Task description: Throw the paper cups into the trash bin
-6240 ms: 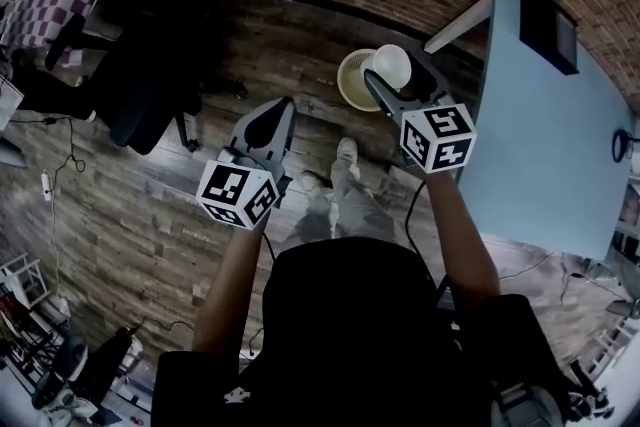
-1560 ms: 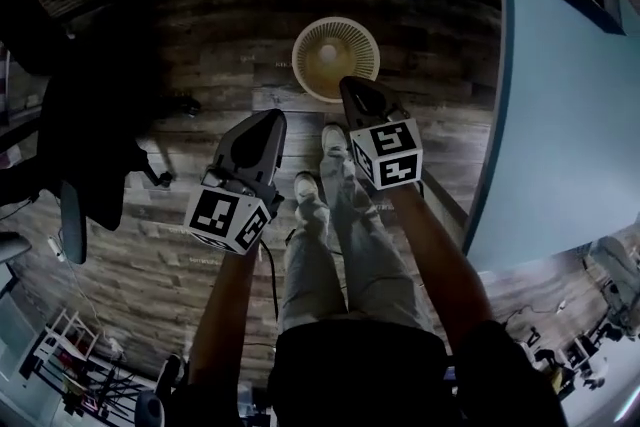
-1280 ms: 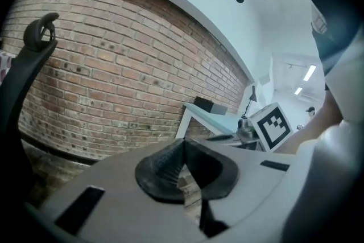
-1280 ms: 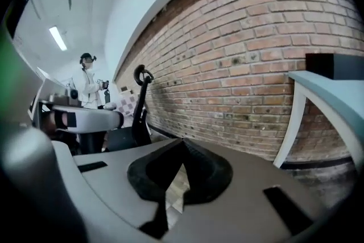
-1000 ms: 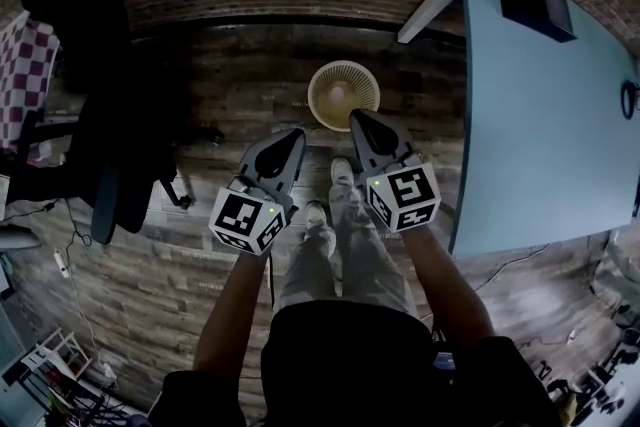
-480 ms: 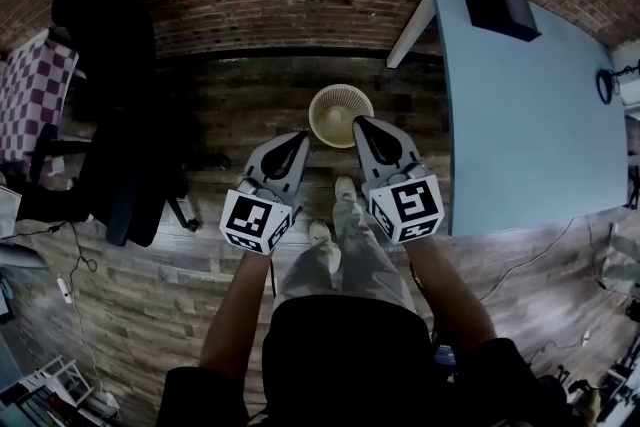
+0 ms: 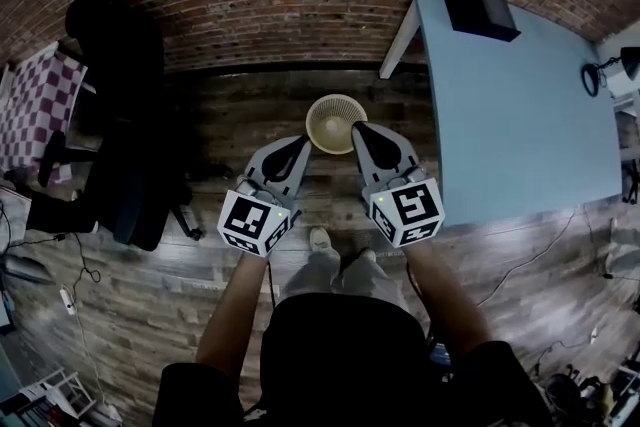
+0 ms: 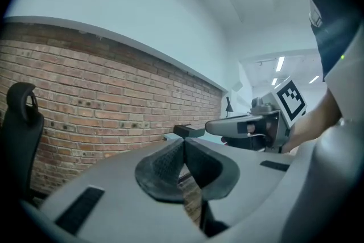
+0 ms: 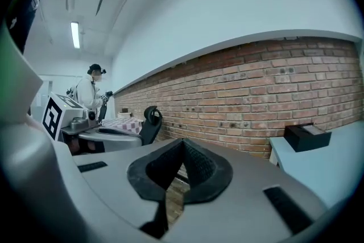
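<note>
The round cream trash bin (image 7: 335, 123) stands on the wooden floor near the brick wall, and I cannot make out any paper cup inside it. Both grippers are held side by side just short of it, pointing toward the wall. In the head view my left gripper (image 7: 301, 142) is at the bin's lower left and my right gripper (image 7: 357, 129) at its lower right. In the left gripper view the left gripper's (image 8: 183, 143) pads meet with nothing between them. The right gripper (image 9: 182, 143) is likewise shut and empty in its own view. No paper cup shows in any view.
A light blue table (image 7: 520, 105) stands at the right with a black box (image 7: 480, 5) at its far end. A black office chair (image 7: 115, 145) and a checkered cloth (image 7: 30, 100) are at the left. A person in white (image 9: 91, 94) stands far off.
Six seconds ago the right gripper held a white cup over the bin; now it is empty. Over the last second both grippers rose and the bin shrank in view.
</note>
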`<state>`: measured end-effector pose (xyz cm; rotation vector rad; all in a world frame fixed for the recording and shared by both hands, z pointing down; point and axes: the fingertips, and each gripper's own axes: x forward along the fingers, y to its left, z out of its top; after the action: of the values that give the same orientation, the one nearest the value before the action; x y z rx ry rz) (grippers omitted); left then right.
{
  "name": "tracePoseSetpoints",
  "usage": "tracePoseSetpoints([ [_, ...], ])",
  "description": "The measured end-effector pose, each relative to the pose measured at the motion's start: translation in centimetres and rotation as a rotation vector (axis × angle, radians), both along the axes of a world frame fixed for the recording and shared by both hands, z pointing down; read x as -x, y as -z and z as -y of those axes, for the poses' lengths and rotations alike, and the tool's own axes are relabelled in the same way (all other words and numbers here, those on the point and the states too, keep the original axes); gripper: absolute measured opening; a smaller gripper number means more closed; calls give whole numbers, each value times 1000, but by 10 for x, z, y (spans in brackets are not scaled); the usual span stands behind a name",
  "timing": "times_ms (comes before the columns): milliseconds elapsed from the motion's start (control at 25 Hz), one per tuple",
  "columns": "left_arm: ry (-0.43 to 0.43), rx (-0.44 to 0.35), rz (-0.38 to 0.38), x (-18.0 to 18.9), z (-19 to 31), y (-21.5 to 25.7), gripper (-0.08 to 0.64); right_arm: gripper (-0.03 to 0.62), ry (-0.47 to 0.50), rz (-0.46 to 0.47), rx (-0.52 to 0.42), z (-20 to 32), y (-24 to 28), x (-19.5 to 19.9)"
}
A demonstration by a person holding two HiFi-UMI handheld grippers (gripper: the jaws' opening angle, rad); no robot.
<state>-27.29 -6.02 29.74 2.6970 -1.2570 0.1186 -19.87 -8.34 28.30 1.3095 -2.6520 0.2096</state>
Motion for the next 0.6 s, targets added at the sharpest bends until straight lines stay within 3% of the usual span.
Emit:
tracePoseSetpoints([
  [360, -66, -69, -25, -34, -34, 33, 8, 5, 21, 28, -46, -40, 31, -24],
  [600, -44, -99, -21, -54, -69, 47, 8, 5, 43, 48, -65, -79, 43, -42],
])
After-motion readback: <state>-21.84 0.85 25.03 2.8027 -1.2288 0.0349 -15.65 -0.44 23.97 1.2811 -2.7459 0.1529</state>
